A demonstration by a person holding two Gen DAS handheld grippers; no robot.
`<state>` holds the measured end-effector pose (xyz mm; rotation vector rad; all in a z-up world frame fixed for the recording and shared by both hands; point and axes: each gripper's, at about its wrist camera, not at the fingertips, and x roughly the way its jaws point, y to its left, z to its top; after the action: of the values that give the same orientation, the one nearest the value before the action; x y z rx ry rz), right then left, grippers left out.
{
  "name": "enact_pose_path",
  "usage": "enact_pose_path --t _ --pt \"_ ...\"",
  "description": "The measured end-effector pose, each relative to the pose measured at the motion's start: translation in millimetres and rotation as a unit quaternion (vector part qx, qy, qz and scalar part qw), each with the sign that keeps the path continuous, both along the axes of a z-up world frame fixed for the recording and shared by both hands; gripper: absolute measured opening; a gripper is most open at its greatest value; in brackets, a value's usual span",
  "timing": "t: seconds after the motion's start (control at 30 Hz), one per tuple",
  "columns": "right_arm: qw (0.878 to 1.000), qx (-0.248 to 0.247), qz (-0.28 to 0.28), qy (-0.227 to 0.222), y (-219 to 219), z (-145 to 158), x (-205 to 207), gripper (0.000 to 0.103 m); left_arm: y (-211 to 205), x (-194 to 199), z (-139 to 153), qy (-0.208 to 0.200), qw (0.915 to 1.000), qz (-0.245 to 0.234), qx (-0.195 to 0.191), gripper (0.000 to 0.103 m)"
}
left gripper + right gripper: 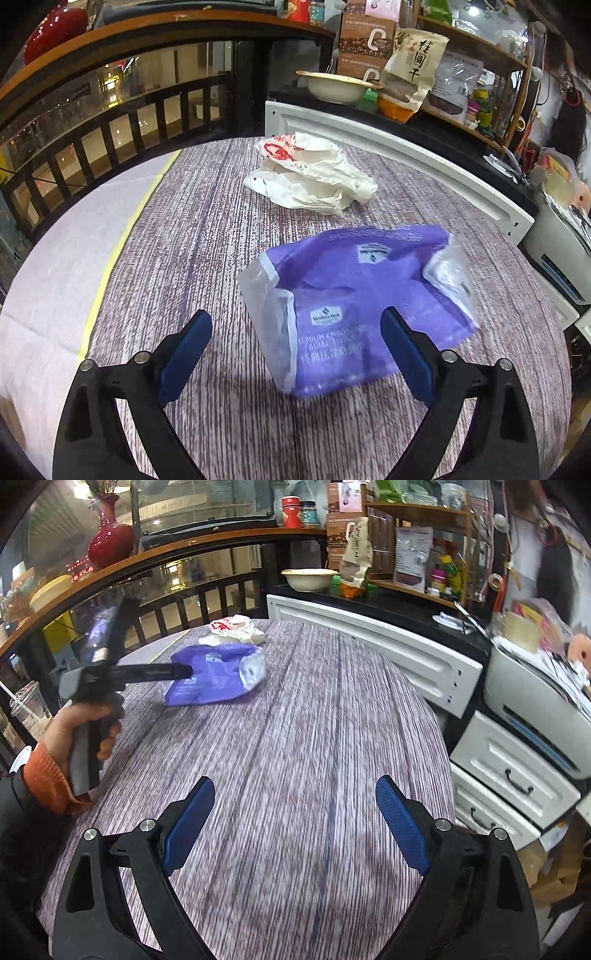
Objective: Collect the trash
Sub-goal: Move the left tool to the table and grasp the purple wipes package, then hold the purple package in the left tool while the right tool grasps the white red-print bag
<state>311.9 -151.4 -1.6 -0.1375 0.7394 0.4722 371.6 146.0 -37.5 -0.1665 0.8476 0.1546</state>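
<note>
The purple wrapper (pixel 354 306), lying on the counter (pixel 207 236) before a crumpled white bag (pixel 314 173), is framed by the wide-open left hand-held gripper (pixel 295 332), so lowering and closing seems required; the right hand-held gripper (pixel 295 808) gapes empty.

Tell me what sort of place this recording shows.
Probably a small shop or home kitchen corner: a cluttered wooden shelf of packaged foods, a white drawer cabinet, and a cloth-covered table beside a dark railing.
</note>
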Motion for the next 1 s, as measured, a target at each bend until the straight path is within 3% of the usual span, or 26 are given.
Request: enact_pose_path --t 0.13,0.2,0.3,0.47,0.67,0.83,1.0 --pt "1.000 0.006 0.009 -0.002 17 4 29 0.088 12 6 -11 0.014 0.9992 0.005 -0.037 0.040" --pt "1.000 0.016 0.017 -0.005 29 8 47 0.088 18 1 -11 0.008 0.9989 0.016 -0.044 0.026" --pt "0.999 0.024 0.033 -0.013 53 15 77 0.088 27 -3 0 -0.007 0.9980 0.021 -0.060 0.016" --pt "0.998 0.036 0.038 -0.026 96 24 138 0.088 42 -21 43 -0.066 0.9965 0.048 -0.017 0.014" --pt "0.998 0.020 0.051 0.005 152 7 197 0.088 81 -43 76 -0.117 0.9855 0.120 -0.027 0.014" --pt "0.995 -0.030 0.093 -0.005 208 -11 218 0.088 102 -58 89 -0.140 0.9712 0.192 0.015 0.014" --pt "0.984 -0.107 0.139 -0.033 258 -29 219 0.088 122 -59 84 -0.138 0.9650 0.223 -0.010 0.014"
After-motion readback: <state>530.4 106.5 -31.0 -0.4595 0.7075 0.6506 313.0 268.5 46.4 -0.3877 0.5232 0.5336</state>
